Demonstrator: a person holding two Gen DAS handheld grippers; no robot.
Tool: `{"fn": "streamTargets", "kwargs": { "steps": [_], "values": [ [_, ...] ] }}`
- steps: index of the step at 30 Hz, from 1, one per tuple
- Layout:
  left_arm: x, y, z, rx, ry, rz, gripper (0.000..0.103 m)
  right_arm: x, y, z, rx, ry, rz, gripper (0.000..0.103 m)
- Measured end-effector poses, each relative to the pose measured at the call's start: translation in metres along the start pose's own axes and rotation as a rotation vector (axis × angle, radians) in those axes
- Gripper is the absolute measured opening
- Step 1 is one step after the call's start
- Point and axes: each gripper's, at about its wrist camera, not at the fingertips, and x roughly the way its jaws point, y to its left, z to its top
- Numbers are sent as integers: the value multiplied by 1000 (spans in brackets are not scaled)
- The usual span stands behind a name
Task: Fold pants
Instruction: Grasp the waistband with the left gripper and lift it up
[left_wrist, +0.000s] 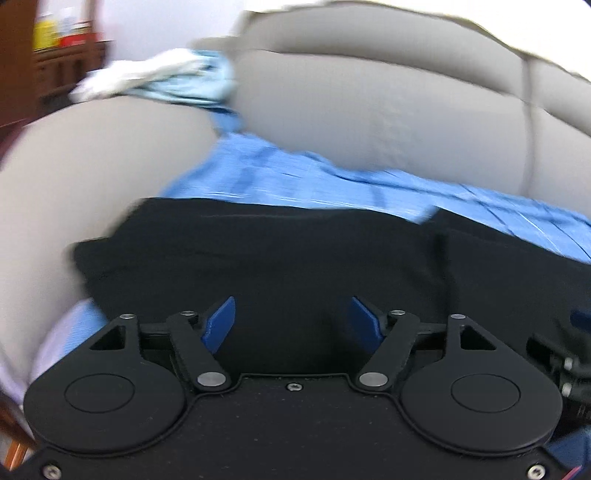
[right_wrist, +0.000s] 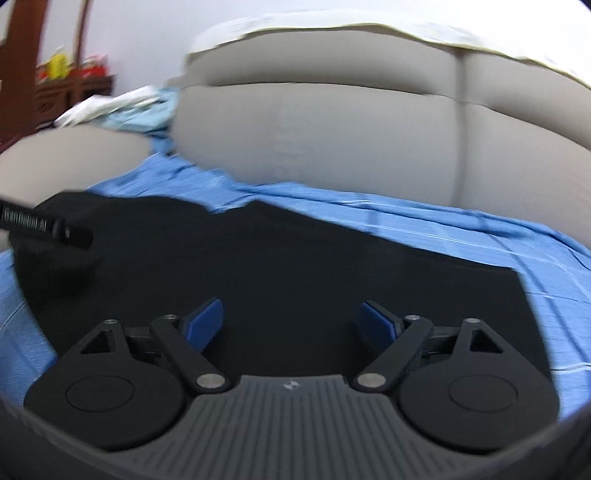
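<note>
Both grippers are over the black pants (left_wrist: 280, 254) here, and both frames are smeared with motion blur. The left gripper (left_wrist: 293, 317) has its blue pads (left_wrist: 221, 319) spread wide apart with nothing between them; the dark fabric lies directly ahead of and beneath the jaws, its folded edge running across just beyond the fingertips. Over on the right gripper (right_wrist: 291, 325), same story: blue pads (right_wrist: 205, 325) well apart, nothing pinched, black cloth filling the space between and ahead of the jaws. The pants (right_wrist: 295, 258) lie flat on a blue sheet (right_wrist: 424, 221), which shows past the far edge and out to the right of the jaws. Beyond that rises the grey sofa backrest (right_wrist: 314, 133). Far ahead-left of the jaws, a pale crumpled cloth (left_wrist: 155, 77) sits on the sofa arm. A black rod (right_wrist: 44, 225) pokes in from the left in the right wrist view, over the pants' left end.
</note>
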Motion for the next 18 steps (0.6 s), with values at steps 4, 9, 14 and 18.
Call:
{"fn": "streamTargets", "kwargs": {
  "steps": [4,9,14,18],
  "values": [
    [-12,55,-9,-176,-45,41,76,5,41,-2,-40,-8,54,92],
    [-12,106,-19,-320,-27,72,78,11,67,-14,-94,-26,55,98],
    [3,127,-24,-413,-25,67,81,12,60,-17,-39,-34,58,102],
    [23,141,-28,-526,1,44,81,13,62,-18,-42,-44,54,102]
  ]
}}
